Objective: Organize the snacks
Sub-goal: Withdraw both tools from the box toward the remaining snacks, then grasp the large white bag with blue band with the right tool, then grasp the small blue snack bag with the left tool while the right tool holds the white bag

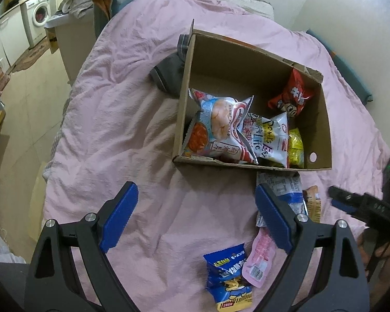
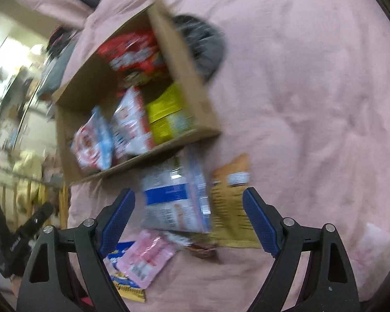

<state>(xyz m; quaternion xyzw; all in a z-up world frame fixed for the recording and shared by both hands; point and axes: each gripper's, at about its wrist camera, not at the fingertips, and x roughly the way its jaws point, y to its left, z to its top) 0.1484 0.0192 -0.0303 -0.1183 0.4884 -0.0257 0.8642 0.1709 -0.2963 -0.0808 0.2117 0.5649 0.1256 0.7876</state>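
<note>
Lying before the cardboard box, loose snack packets sit under both grippers' spread jaws.

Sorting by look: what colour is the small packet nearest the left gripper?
Blue with yellow print, the small packet; clearest in left wrist view.

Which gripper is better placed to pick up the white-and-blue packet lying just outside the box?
Right. The right gripper is open with the white-and-blue packet directly between its fingers. The left gripper is open over bare pink bedding, with that packet behind its right finger.
</note>
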